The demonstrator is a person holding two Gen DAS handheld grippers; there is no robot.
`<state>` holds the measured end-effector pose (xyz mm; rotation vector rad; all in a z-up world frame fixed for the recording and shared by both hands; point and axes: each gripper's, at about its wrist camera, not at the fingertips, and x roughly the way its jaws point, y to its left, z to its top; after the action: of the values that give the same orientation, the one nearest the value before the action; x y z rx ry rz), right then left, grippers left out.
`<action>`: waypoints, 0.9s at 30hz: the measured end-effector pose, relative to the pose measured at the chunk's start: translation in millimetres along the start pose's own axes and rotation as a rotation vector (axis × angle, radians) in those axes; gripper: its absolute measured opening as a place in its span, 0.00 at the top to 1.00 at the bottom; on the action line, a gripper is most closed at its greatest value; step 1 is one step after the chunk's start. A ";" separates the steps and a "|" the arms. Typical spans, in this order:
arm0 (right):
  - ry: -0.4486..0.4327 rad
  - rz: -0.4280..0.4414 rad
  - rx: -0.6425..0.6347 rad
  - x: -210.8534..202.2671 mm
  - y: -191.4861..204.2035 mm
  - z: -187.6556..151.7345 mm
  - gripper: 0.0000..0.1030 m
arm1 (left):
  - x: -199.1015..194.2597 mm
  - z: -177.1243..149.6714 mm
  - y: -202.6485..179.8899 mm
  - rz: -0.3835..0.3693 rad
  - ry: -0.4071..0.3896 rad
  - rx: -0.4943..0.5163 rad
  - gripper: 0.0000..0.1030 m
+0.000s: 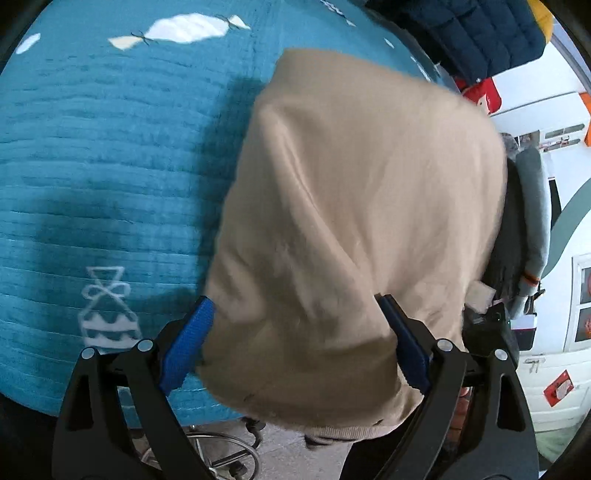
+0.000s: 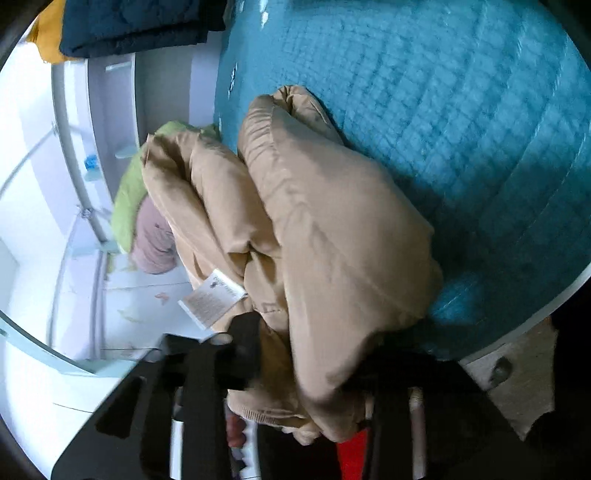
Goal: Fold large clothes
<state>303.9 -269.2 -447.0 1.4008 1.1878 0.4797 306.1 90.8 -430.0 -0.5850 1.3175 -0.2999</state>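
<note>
Two views: both wrist cameras look onto one beige padded jacket, taken as landmark for all places below.
Quilt: teal quilted bedspread with white printed shapes [image 1: 110, 166], spread under and beyond the jacket; in the right wrist view it runs out to a pale rounded edge [image 2: 461, 110].
Jacket: beige puffy fabric coat [image 1: 351, 221], bunched in thick rolls and folds [image 2: 314, 229], lying on the quilt near its edge; part hangs past that edge toward the cameras.
Dark bundle: navy quilted garment [image 1: 480, 33], past the far end of the jacket, a yellow patch showing beside it.
Green cloth: lime soft item [image 2: 129, 199], just beside the jacket's left folds in the right wrist view, a mauve rounded piece [image 2: 153, 243] against it.
Left gripper: black frame with blue finger pads [image 1: 295, 339]; fingers spread wide, one on each side of the jacket's near end, cloth filling the gap; pads look to be touching the fabric, not pinched together.
Right gripper: black fingers [image 2: 306, 373] mostly buried under the jacket's folds; blurred, grip cannot be told.
Care label: white printed tag [image 2: 212, 297], sewn on the jacket's near left fold, just above the right gripper's left finger.
</note>
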 end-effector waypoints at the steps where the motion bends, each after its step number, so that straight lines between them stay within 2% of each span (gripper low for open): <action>1: 0.005 0.050 0.041 -3.0 -4.4 3.6 0.32 | 3.3 -0.7 -2.8 -0.003 0.001 0.007 0.14; 3: 0.001 0.095 0.039 -2.7 -2.4 5.0 0.19 | 10.5 -4.3 -8.7 -0.001 0.010 0.022 0.14; 5: 0.005 0.078 -0.015 -0.4 7.9 5.7 0.14 | 12.2 -2.8 -11.5 0.009 0.009 0.040 0.14; 7: 0.011 0.020 -0.090 6.4 20.8 1.9 0.12 | 14.7 -3.9 -12.2 0.009 0.012 0.042 0.14; 10: 0.017 -0.135 -0.221 28.4 40.9 -4.3 0.09 | 16.9 -5.9 -13.2 0.006 0.014 0.045 0.14; 11: 0.023 -0.186 -0.235 39.5 43.3 -4.0 0.09 | 18.3 -6.6 -15.1 0.007 0.014 0.049 0.14; 13: 0.021 -0.230 -0.209 55.2 39.7 -1.4 0.10 | 22.3 -7.2 -17.0 0.006 0.014 0.056 0.14; 14: 0.013 -0.235 -0.199 60.9 37.2 0.7 0.13 | 23.8 -7.6 -17.5 0.001 0.014 0.056 0.14; 16: -0.007 -0.220 -0.180 65.3 34.0 3.0 0.28 | 26.2 -7.6 -17.0 -0.011 0.010 0.051 0.14; 17: -0.011 -0.190 -0.169 63.7 34.1 3.1 0.53 | 27.0 -8.8 -18.5 -0.021 0.006 0.059 0.14; 18: -0.012 -0.172 -0.176 62.1 36.7 3.2 0.61 | 26.9 -9.7 -23.3 -0.022 -0.006 0.070 0.14; 21: -0.030 -0.224 -0.304 60.6 65.2 -1.3 0.71 | 18.7 -17.2 -36.8 -0.008 -0.070 0.120 0.23; 23: -0.049 -0.254 -0.375 62.8 87.5 -5.4 0.72 | 11.3 -17.5 -43.4 -0.020 -0.109 0.119 0.34; 27: -0.079 -0.288 -0.537 71.3 141.5 -19.5 0.73 | -20.0 -19.1 -60.3 -0.037 -0.207 0.167 0.45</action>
<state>368.5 -171.3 -338.6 0.7692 1.0726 0.4880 290.0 47.4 -382.5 -0.4862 1.0715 -0.3659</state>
